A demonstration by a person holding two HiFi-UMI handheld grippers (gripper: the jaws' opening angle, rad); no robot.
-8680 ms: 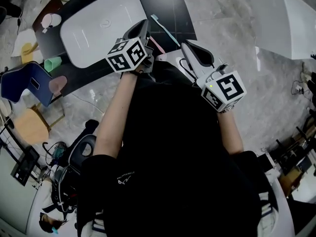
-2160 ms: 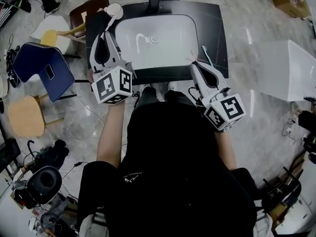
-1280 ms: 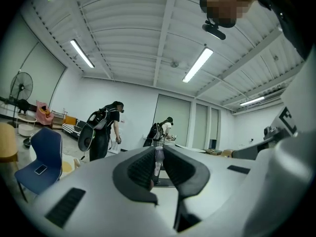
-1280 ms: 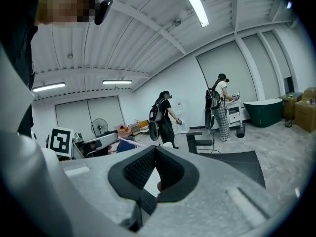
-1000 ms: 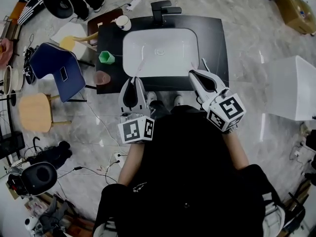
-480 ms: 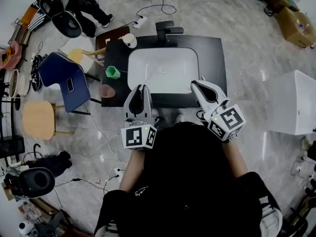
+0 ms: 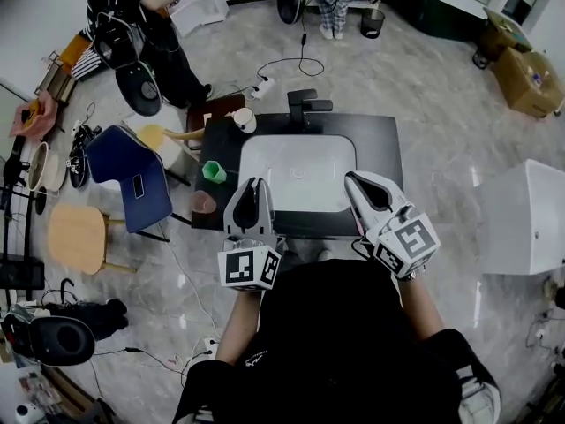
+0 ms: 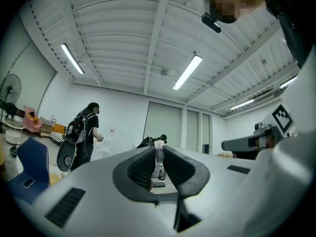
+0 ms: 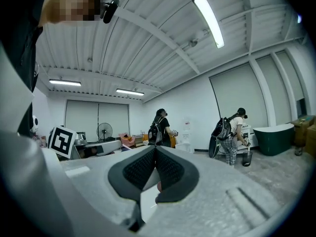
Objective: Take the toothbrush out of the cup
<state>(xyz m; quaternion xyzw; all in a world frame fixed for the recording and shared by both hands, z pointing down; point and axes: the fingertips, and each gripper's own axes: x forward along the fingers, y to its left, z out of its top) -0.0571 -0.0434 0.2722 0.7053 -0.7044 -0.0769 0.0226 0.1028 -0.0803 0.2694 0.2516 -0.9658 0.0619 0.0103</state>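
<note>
Currently both tools are held level at chest height, well above the desk (image 7: pixel 389 145). The left tongs (image 7: pixel 255 184) stand narrowly apart, and only the far room shows through the gap. The right tongs (image 7: pixel 351 177) have their tips together and grip nothing.

The toothbrush cannot be made out in any view. Three cups stand on the desk around the sink (image 7: pixel 298 171): a white cup (image 7: pixel 244 119) at 11 o'clock, a green cup (image 7: pixel 213 171) at 9 o'clock and a pink cup (image 7: pixel 203 203) at 8 o'clock. All are too small to show their contents. The desk at 3 o'clock of the sink is partly hidden behind the right tool.

Judgement: no grasp is under way, and both tools are clear of the work.

Procedure for a clean extraction:
1. Tilt the head camera down until the toothbrush is located.
2. Widen the working tongs before descent.
3. Approach the handle above the cup rim, not the bristles.
4. Close firmly on the handle.
5. Lift along the cup's axis so the cup does not tip.
6. Steady the cup with the other tongs if it is light.
</note>
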